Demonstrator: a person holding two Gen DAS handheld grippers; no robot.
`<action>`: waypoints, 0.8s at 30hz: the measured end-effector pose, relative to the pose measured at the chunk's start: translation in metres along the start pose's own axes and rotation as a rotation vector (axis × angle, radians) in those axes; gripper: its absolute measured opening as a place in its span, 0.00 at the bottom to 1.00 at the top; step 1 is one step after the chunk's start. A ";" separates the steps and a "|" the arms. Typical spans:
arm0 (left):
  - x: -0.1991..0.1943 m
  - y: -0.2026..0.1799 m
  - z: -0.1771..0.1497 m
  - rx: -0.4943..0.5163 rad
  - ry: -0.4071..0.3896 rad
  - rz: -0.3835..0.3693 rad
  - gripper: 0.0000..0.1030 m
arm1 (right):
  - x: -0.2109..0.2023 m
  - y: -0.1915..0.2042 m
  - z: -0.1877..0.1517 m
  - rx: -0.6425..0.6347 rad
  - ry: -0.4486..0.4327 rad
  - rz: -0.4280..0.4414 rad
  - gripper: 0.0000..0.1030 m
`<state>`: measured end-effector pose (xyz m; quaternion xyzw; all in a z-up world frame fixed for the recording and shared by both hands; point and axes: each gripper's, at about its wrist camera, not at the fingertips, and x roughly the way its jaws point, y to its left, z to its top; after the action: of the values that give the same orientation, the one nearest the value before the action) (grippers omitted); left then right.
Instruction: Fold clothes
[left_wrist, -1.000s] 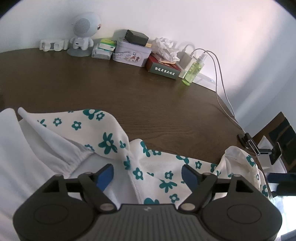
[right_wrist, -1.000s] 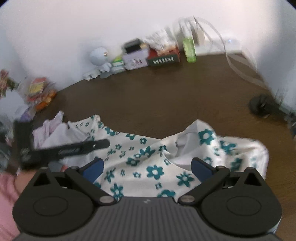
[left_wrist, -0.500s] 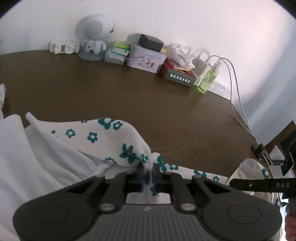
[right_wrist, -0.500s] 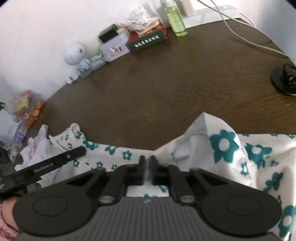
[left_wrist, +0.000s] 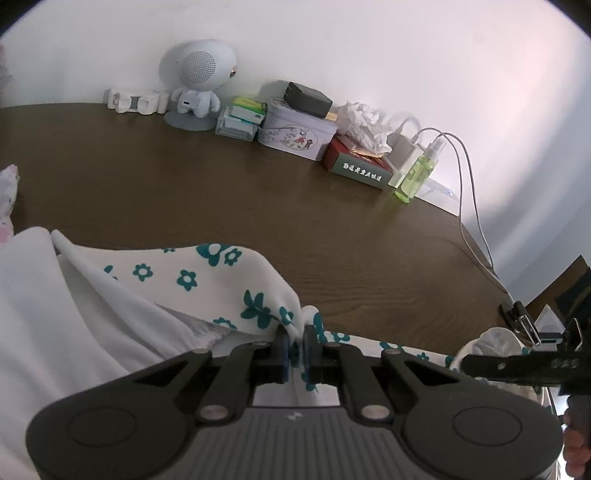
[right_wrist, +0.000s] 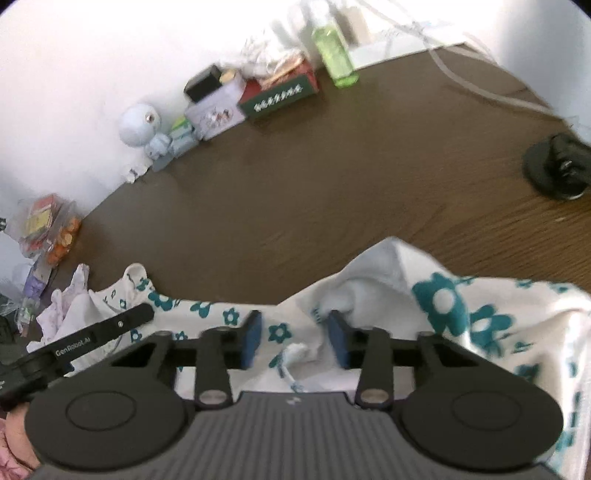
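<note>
A white garment with teal flowers lies crumpled at the near edge of the brown table. My left gripper is shut on a raised fold of it, the cloth pinched between the blue pads. In the right wrist view the same garment spreads under my right gripper. Its jaws are opening. A small ridge of cloth lies between the pads without touching them. One finger of the right gripper shows at the right edge of the left wrist view. A finger of the left gripper shows at the left of the right wrist view.
Along the back wall stand a white robot-shaped speaker, a tin box, a red and green box and a green spray bottle with cables. A black mount sits far right, snack bags far left.
The left gripper closed on the fold and stays shut. The right gripper came down onto the garment, shut, and its jaws now stand apart again.
</note>
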<state>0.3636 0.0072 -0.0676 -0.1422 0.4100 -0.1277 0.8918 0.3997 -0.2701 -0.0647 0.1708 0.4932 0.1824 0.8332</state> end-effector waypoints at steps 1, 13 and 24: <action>-0.001 0.001 0.000 -0.006 -0.006 -0.002 0.06 | 0.004 0.003 0.000 -0.005 0.002 -0.002 0.09; -0.008 0.031 0.007 -0.172 -0.117 0.039 0.06 | 0.004 0.008 0.012 -0.024 -0.148 0.056 0.03; -0.060 0.032 0.007 -0.045 -0.137 0.042 0.68 | -0.086 -0.004 0.003 -0.078 -0.215 0.148 0.68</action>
<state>0.3342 0.0584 -0.0326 -0.1622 0.3535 -0.0898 0.9169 0.3645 -0.3140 -0.0002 0.1926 0.3795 0.2431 0.8716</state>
